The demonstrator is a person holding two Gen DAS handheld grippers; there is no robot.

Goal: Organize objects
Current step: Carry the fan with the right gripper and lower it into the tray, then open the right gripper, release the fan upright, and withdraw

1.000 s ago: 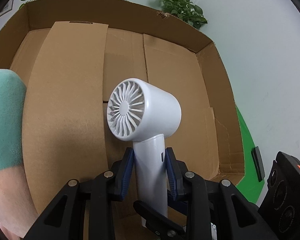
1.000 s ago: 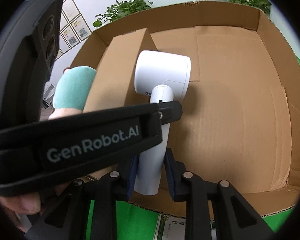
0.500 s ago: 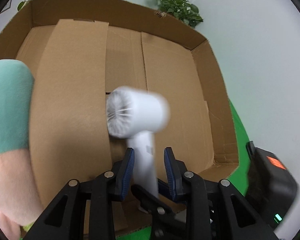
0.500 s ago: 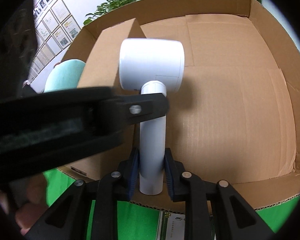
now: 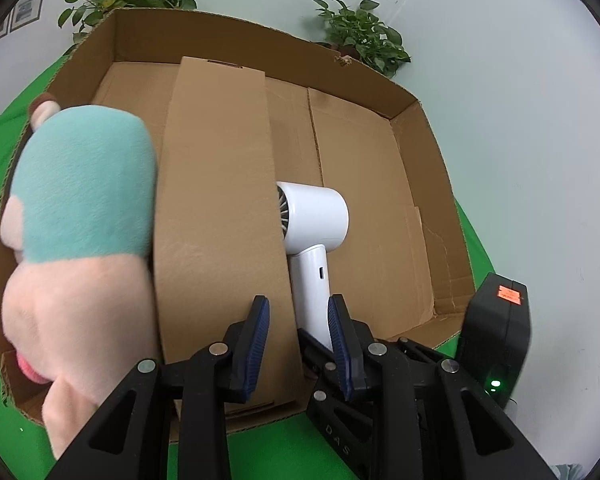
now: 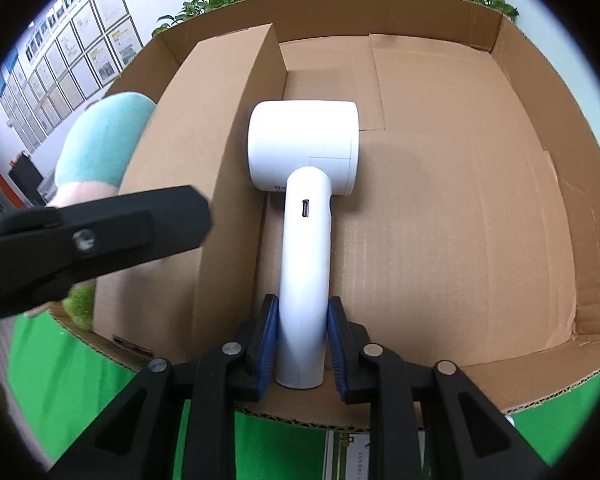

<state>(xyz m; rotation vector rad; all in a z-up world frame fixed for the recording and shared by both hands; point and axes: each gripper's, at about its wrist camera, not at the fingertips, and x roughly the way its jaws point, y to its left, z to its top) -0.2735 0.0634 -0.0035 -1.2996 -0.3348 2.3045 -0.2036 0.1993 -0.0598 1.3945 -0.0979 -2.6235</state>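
Note:
A white hair dryer [image 6: 304,200] is held by its handle in my right gripper [image 6: 302,344], which is shut on it. Its head sits low inside the right compartment of a cardboard box [image 6: 460,220], against the upright cardboard divider [image 6: 204,160]. In the left wrist view the dryer [image 5: 314,220] shows partly behind the divider [image 5: 216,208]. My left gripper [image 5: 298,340] is open and empty, drawn back above the box's near edge, its jaws around nothing. A teal and pink plush toy [image 5: 80,220] fills the left compartment.
The box rests on a green surface [image 5: 4,120]. Potted plants [image 5: 360,36] stand behind it against a pale wall. The right gripper's black body [image 5: 496,332] shows at the right of the left wrist view. The box floor right of the dryer is bare cardboard.
My left gripper has let go of the dryer's handle and pulled back to the left. My right gripper has kept its hold and lowered the dryer into the right compartment.

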